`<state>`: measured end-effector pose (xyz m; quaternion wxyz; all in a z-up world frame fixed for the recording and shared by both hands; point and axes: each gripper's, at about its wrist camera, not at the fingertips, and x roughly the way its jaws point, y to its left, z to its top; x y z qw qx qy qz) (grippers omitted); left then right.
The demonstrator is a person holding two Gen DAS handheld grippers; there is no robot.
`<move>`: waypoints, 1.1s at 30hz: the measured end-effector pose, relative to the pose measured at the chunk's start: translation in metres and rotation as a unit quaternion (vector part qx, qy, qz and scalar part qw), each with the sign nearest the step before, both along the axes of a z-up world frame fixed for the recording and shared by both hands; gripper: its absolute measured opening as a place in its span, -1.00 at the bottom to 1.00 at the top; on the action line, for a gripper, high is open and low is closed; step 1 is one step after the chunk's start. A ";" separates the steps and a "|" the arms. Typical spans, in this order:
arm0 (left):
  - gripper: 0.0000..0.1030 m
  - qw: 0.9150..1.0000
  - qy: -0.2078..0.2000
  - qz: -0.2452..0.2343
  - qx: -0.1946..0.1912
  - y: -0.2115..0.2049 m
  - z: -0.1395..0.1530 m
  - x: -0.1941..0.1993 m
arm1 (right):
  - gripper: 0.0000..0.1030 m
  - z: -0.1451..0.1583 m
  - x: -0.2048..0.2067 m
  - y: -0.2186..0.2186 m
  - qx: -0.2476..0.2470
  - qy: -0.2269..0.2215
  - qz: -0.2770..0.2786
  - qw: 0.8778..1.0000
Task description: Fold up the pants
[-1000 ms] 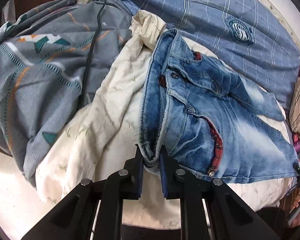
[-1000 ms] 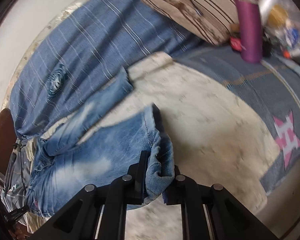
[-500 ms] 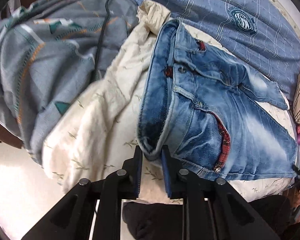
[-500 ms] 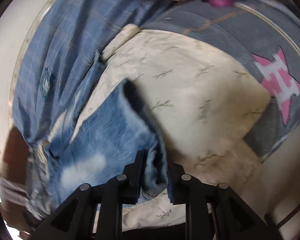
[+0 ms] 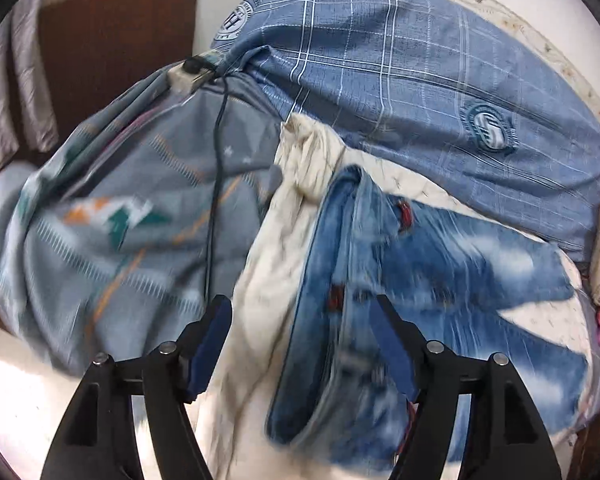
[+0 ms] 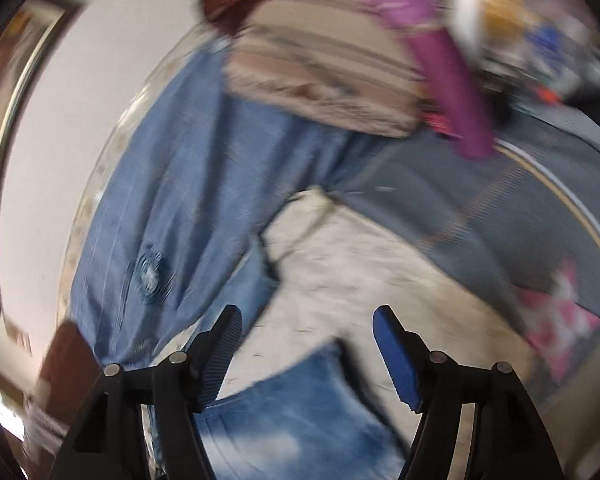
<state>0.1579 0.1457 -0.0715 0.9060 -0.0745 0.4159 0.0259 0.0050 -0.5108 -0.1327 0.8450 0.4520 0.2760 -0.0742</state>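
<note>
Both my left tongs (image 5: 300, 344) and right tongs (image 6: 306, 346) gape wide, holding nothing; the jeans (image 5: 420, 280) lie on the bed (image 5: 268, 264), apparently folded once, further folds remaining.

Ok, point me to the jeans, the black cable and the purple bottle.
jeans (image 5: 440, 280): left wrist view, on the faded denim of the upper leg.
black cable (image 5: 216, 184): left wrist view, mid-length, over the grey patterned blanket.
purple bottle (image 6: 448, 68): right wrist view, on its blurred body.
</note>
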 end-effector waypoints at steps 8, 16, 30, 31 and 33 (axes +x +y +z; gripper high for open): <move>0.41 0.999 0.031 0.018 -0.014 -0.016 -0.004 0.117 | 0.38 0.018 0.109 0.041 -0.061 0.021 0.078 0.995; 0.41 0.995 0.098 -0.005 -0.001 -0.064 -0.050 0.212 | 0.38 0.008 0.207 0.042 -0.096 0.053 0.103 0.989; -0.55 0.991 0.113 -0.066 -0.029 -0.088 -0.094 0.253 | 0.38 -0.050 0.357 0.038 -0.130 0.135 0.124 0.974; -0.55 0.991 0.113 -0.064 -0.033 -0.087 -0.095 0.255 | 0.38 -0.060 0.364 0.044 -0.133 0.154 0.132 0.970; -0.54 0.990 0.115 -0.059 -0.050 -0.083 -0.099 0.256 | 0.32 -0.072 0.371 0.056 -0.160 0.181 0.147 0.959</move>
